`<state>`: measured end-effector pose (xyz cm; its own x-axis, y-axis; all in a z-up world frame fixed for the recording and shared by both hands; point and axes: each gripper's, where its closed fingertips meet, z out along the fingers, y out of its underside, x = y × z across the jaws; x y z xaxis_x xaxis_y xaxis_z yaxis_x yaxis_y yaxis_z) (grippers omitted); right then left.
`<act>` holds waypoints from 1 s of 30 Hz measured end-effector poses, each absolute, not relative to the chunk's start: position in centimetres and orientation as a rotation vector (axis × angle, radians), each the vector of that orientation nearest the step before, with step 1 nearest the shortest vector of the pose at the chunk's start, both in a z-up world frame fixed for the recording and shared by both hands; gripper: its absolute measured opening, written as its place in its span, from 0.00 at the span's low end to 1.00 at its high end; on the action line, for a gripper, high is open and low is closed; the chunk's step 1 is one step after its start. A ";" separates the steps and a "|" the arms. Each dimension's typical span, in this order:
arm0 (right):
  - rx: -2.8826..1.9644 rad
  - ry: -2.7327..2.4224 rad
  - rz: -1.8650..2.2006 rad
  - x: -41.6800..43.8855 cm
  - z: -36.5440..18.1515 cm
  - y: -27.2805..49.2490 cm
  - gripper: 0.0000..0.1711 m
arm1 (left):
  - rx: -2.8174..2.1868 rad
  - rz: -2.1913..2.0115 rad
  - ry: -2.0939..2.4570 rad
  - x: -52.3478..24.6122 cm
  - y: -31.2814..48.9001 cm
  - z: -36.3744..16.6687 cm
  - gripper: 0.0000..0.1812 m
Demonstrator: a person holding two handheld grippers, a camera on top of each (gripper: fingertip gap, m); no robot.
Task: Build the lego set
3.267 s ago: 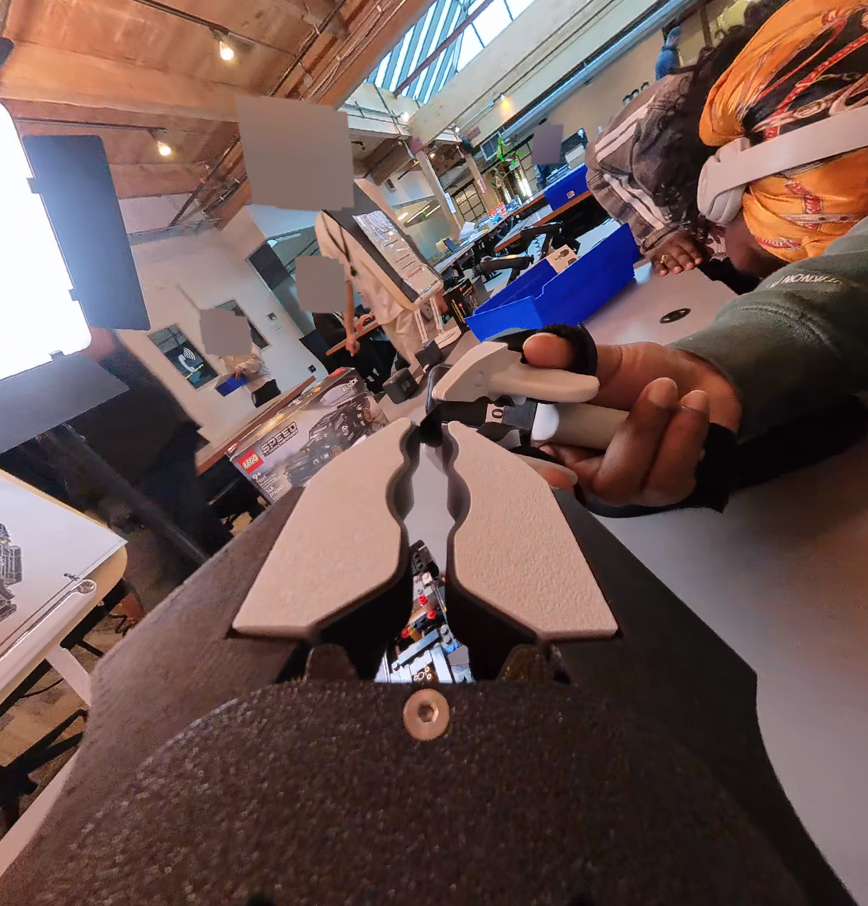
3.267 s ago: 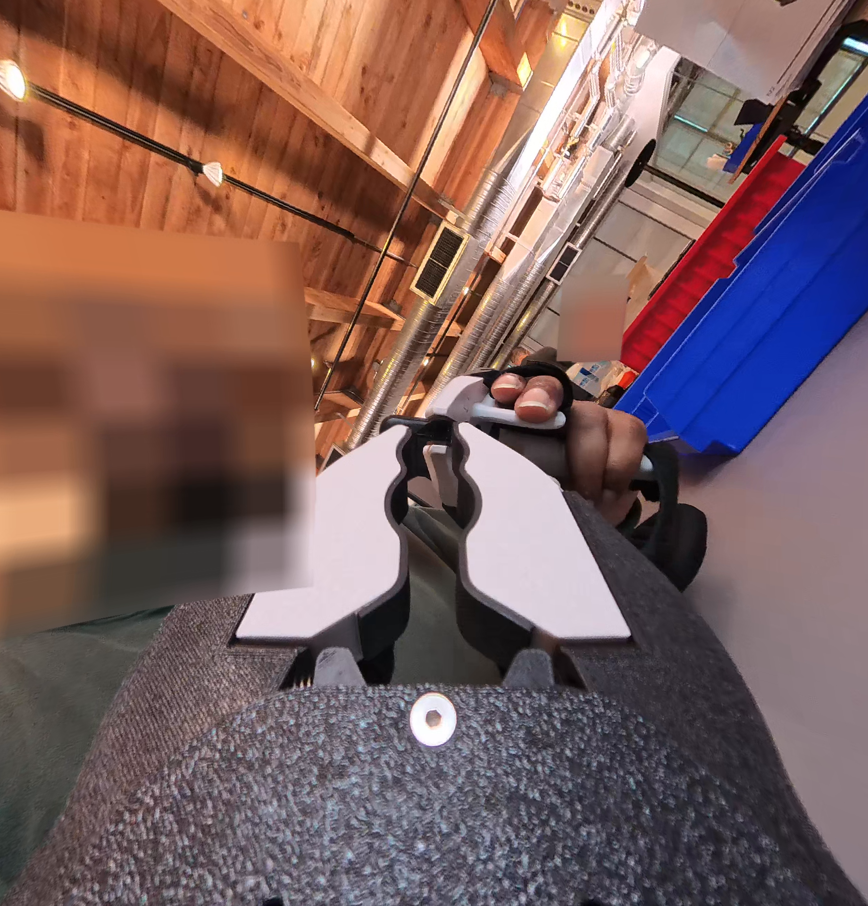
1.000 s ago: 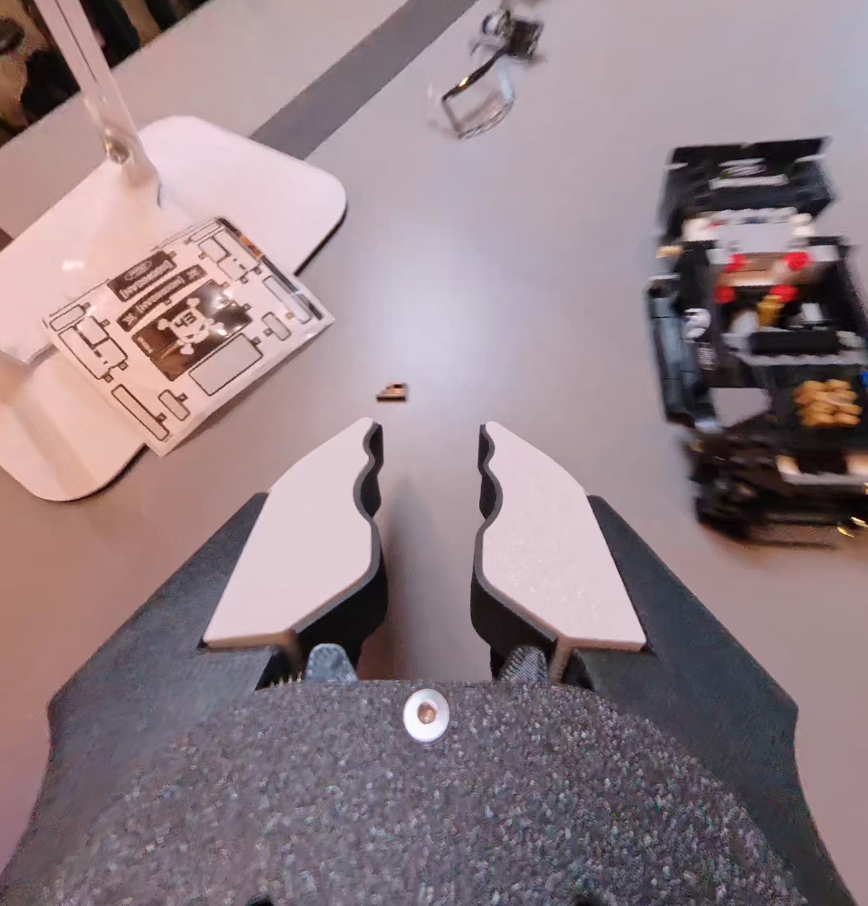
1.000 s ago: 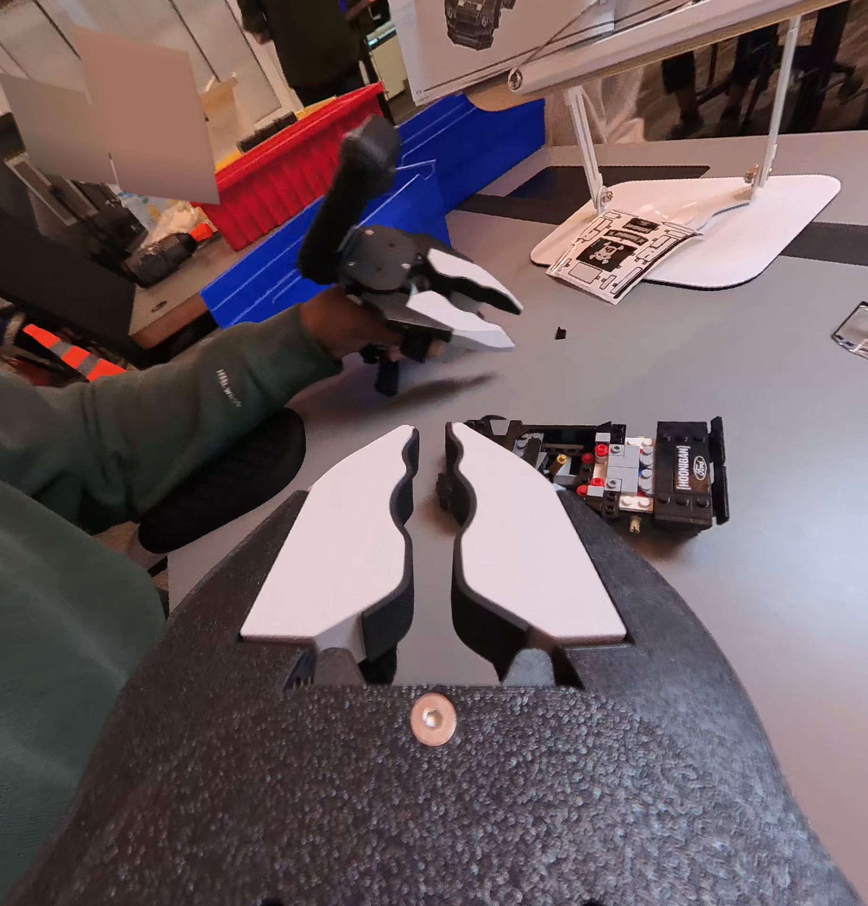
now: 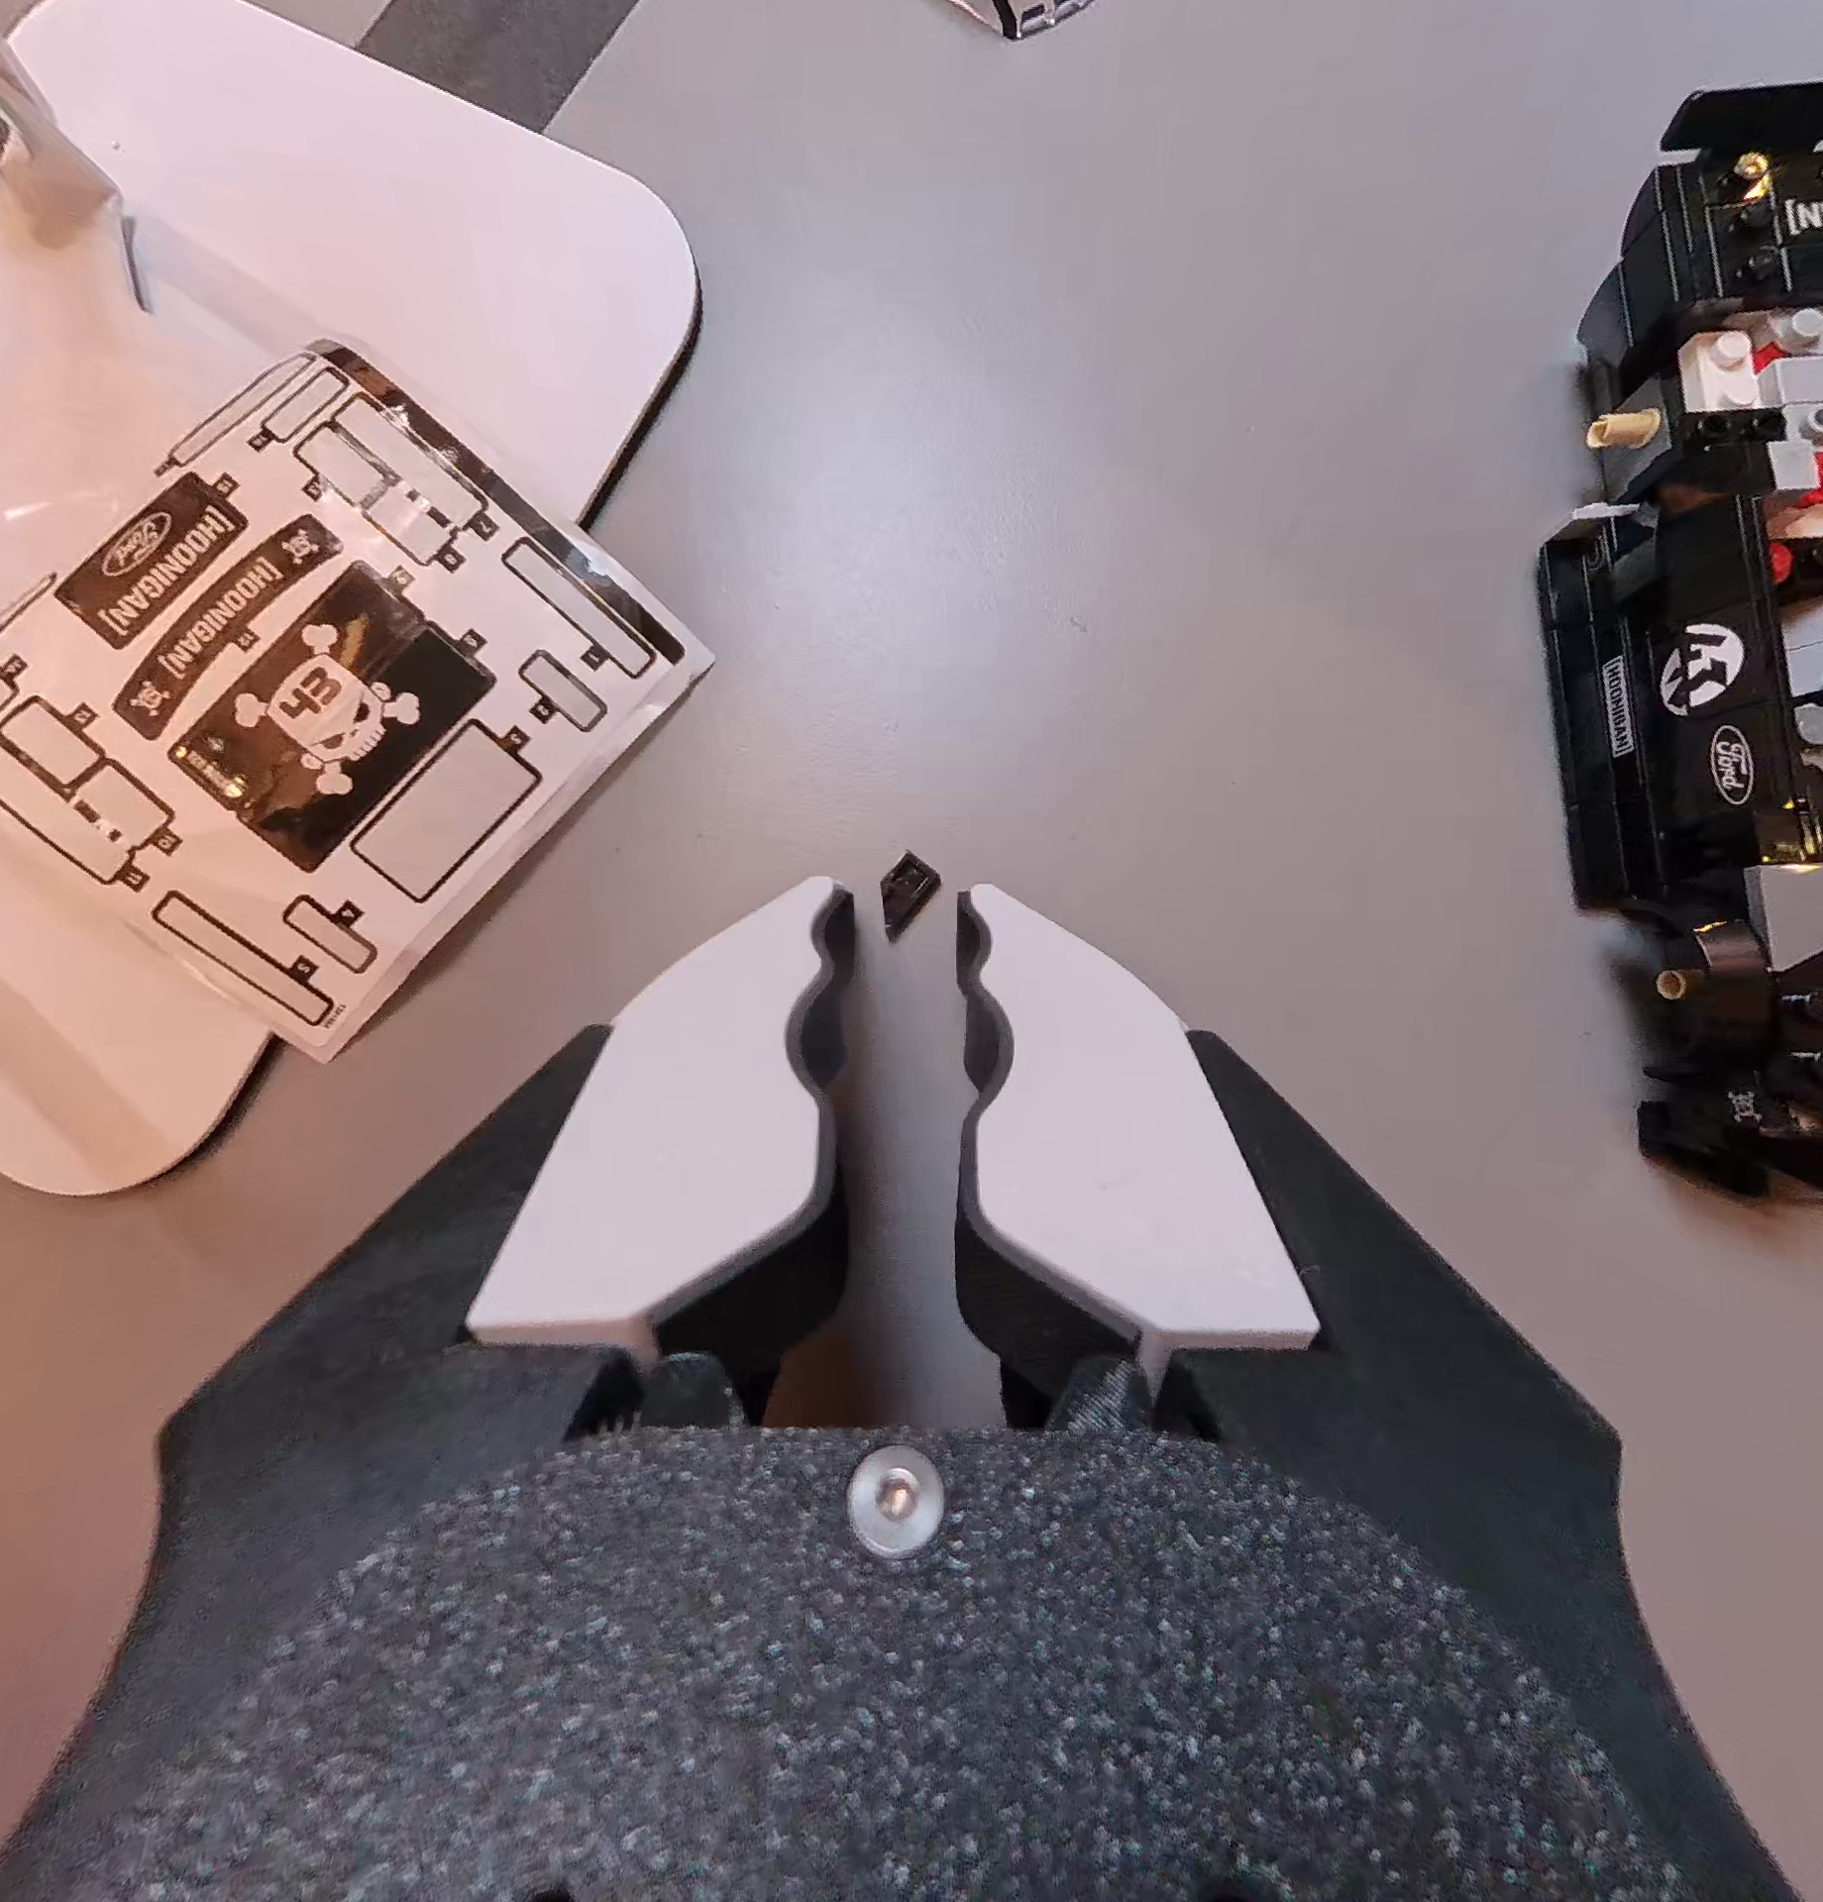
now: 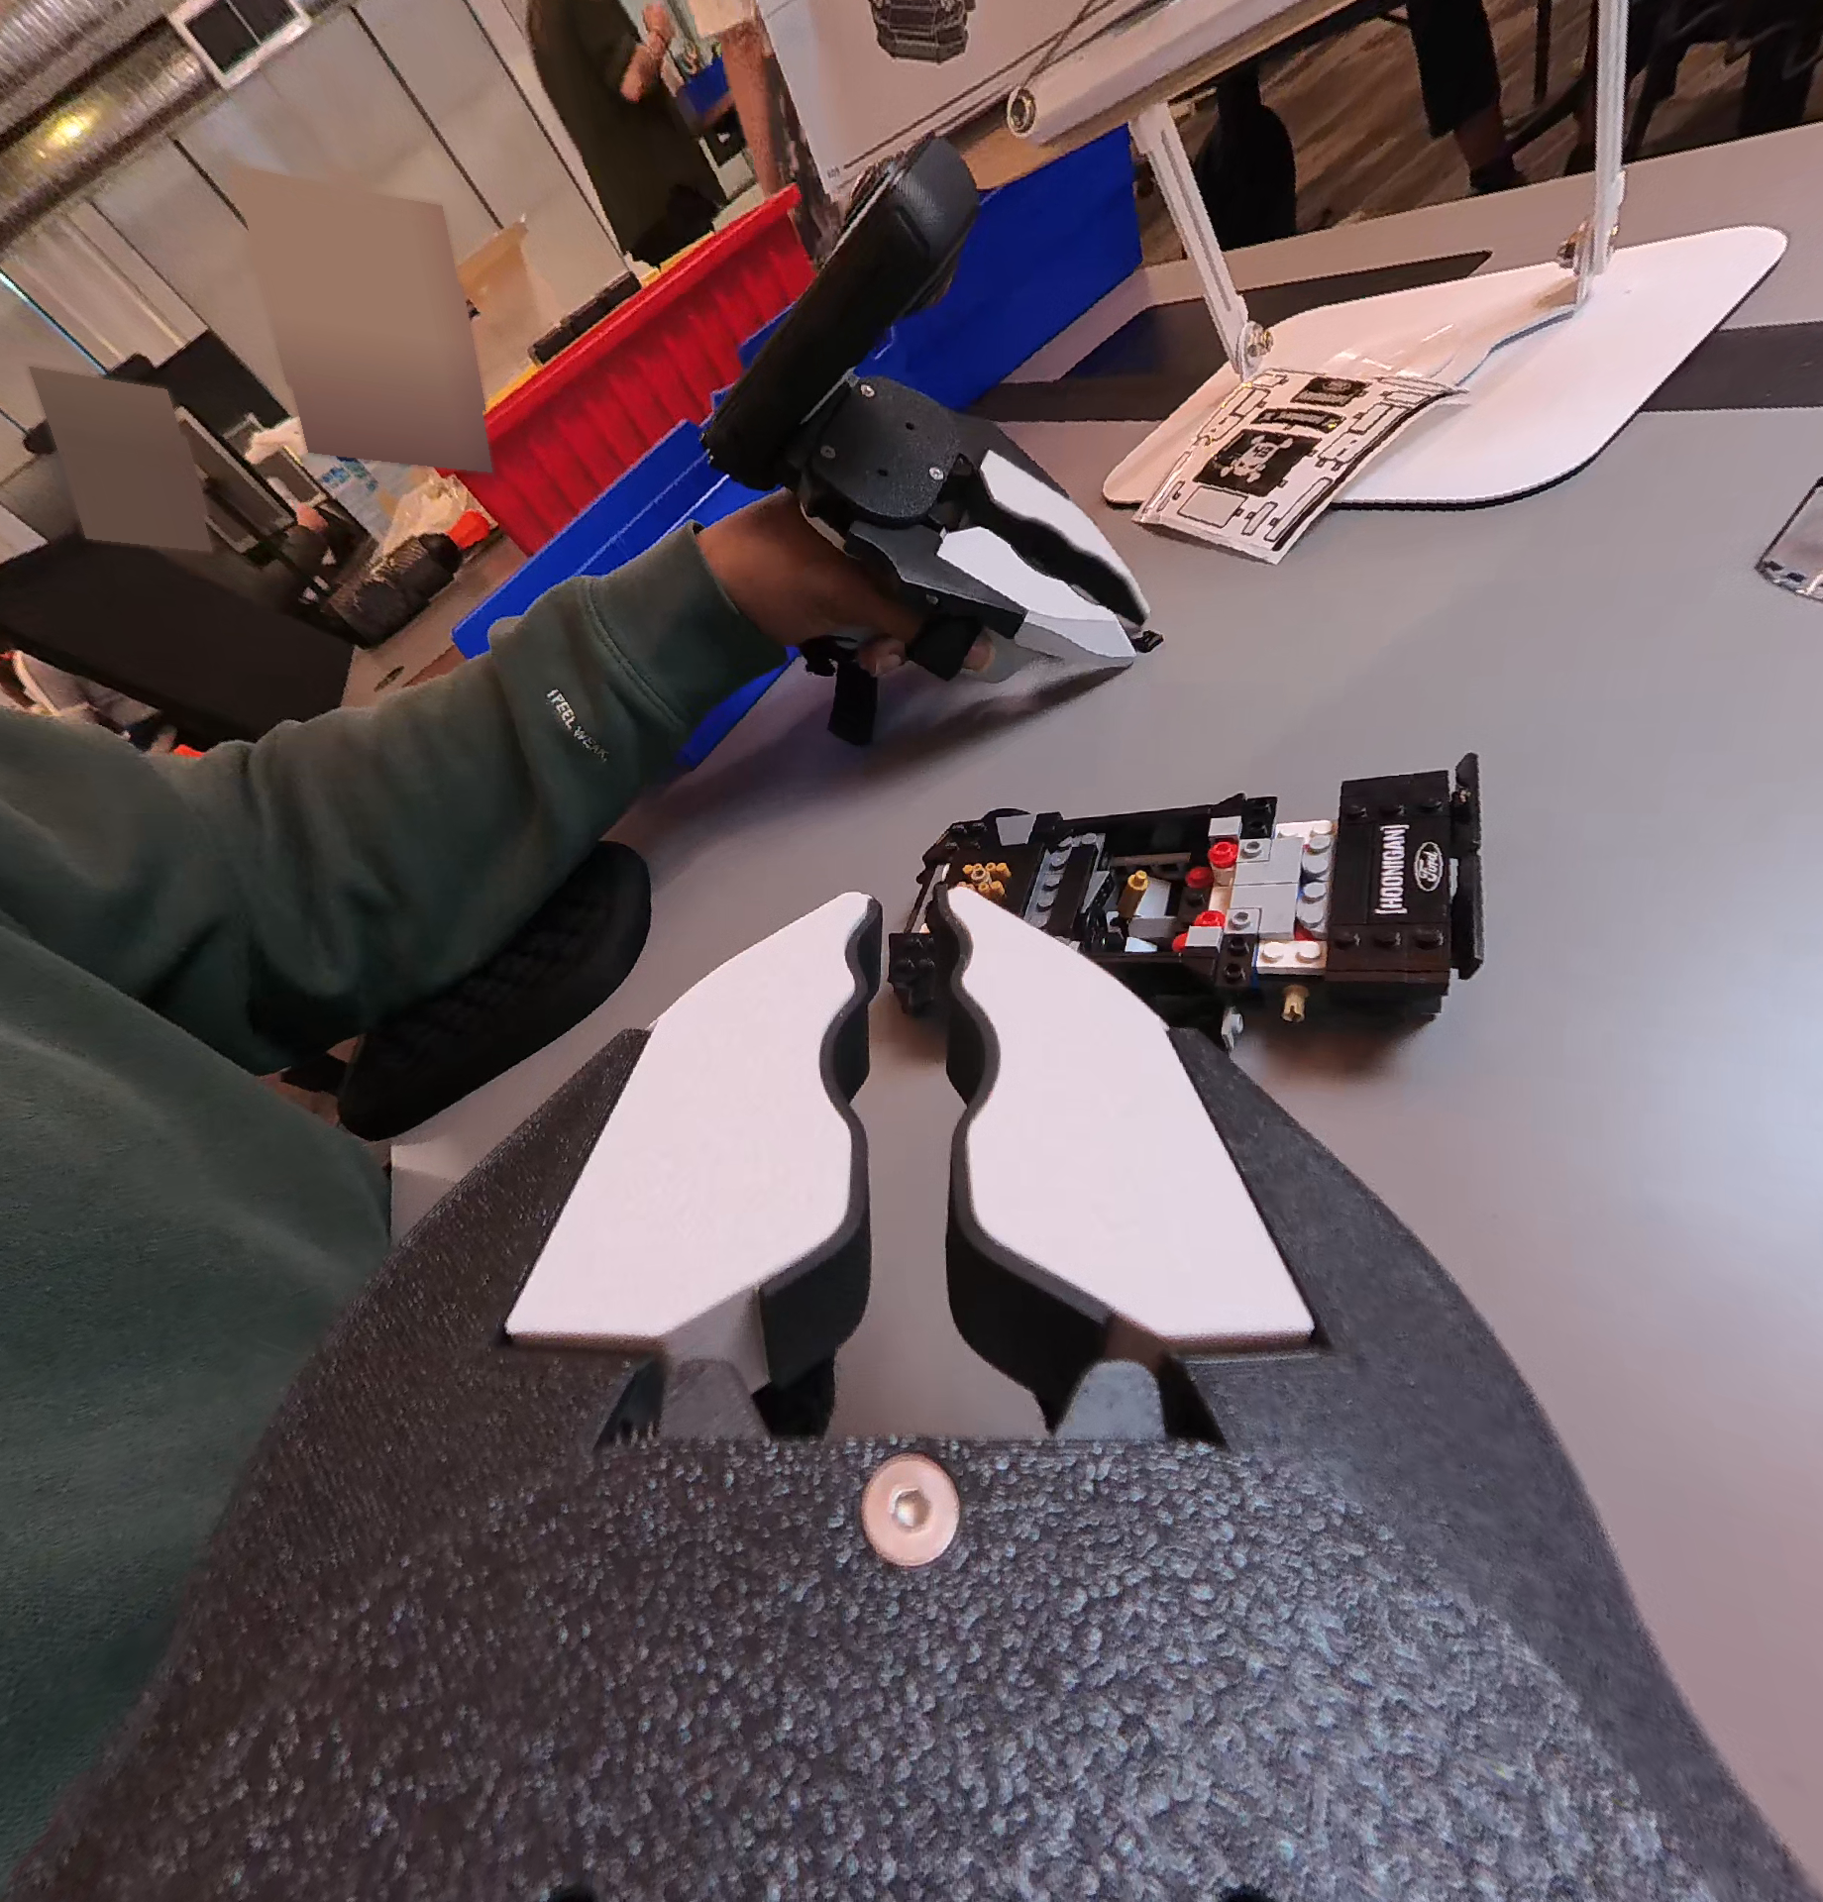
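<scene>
Grey tabletop (image 5: 1144,432) is being viewed from both wrist cameras. A small black brick (image 5: 907,881) is lying flat on it, framed just ahead of the parted tips of the left gripper (image 5: 903,906); its jaws are being held apart, with nothing clamped and no contact with the brick visible. A partly built black car model (image 6: 1257,906) is resting on the table to the right of that gripper, well apart from the brick. The right gripper (image 6: 913,911) is being held low near the model's end, its jaws narrowly parted and nothing held between them. A sticker sheet (image 5: 269,700) is lying half on the white stand base (image 5: 393,237), to the left of the brick. Blue bins (image 6: 949,340) are being seen at the table's far side.
</scene>
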<state>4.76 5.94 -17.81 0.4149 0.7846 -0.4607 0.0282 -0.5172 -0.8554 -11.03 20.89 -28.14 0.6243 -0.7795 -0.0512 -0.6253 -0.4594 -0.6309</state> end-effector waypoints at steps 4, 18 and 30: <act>-1.862 -0.691 1.181 4.7 -18.0 6.0 0.06 | -2.240 -0.352 1.092 -10.8 21.1 -28.2 0.09; -1.820 -0.677 1.217 3.7 -17.2 5.3 0.06 | -1.911 -0.824 1.044 -5.7 15.9 -21.9 0.04; -1.530 -0.431 1.878 -0.1 -11.5 2.0 0.15 | -1.179 -1.103 1.098 0.5 2.0 -11.2 0.04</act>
